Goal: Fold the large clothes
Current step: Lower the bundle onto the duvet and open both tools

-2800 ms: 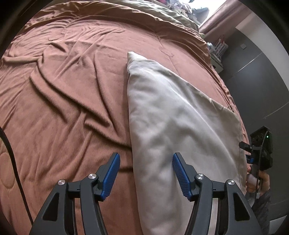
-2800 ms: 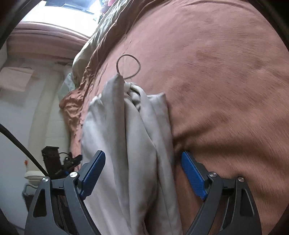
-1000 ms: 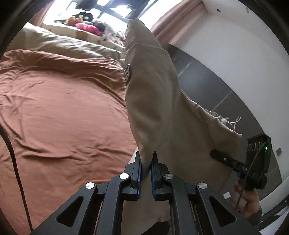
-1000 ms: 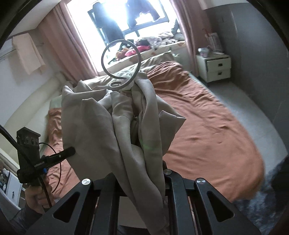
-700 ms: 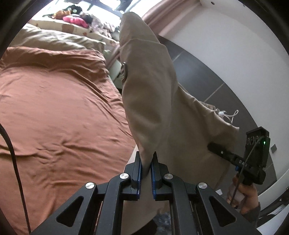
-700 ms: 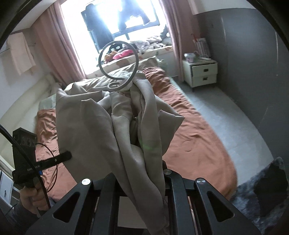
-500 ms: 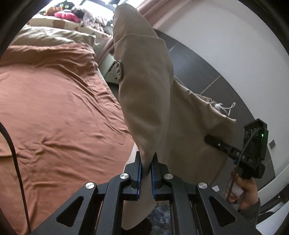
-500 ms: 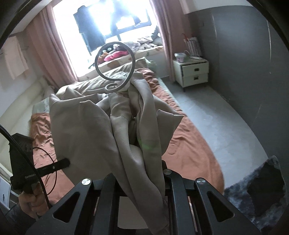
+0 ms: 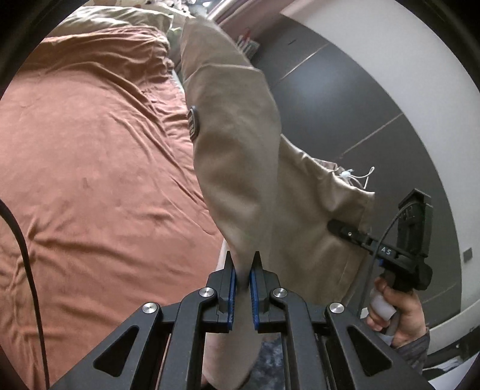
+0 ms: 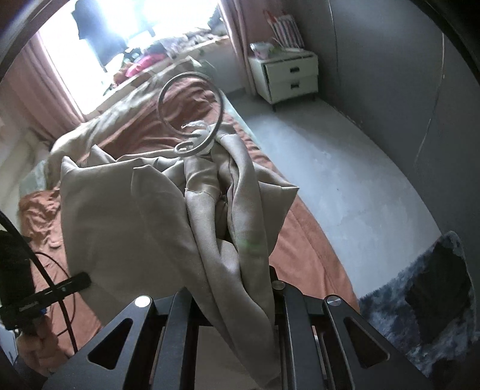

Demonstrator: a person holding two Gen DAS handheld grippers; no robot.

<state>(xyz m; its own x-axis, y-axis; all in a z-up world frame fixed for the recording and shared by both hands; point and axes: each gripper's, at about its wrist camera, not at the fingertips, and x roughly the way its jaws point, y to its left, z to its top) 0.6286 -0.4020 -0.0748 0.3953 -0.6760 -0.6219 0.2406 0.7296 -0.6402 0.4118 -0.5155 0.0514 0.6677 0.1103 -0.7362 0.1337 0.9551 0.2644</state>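
Note:
A large beige garment (image 9: 240,156) hangs in the air beside the bed, stretched between both grippers. My left gripper (image 9: 242,264) is shut on one edge of it, blue pads pressed on the cloth. In the left wrist view the right gripper (image 9: 339,226) bites the garment's far corner, held by a hand (image 9: 396,312). In the right wrist view the beige garment (image 10: 186,216) drapes bunched over my right gripper (image 10: 237,279), hiding its fingertips. A grey drawstring loop (image 10: 192,120) sticks up from the bunched waist. The left gripper (image 10: 81,280) grips the cloth at the lower left.
A bed with a rust-brown cover (image 9: 90,168) fills the left. An olive duvet (image 9: 114,18) lies at its head. A white nightstand (image 10: 285,75) stands by the dark grey wall (image 10: 390,75). A shaggy grey rug (image 10: 420,300) lies on the pale floor.
Both grippers have swung sideways and tilted lower with the garment held between them. The bed cover now fills more of the left wrist view; the floor and rug show more in the right wrist view.

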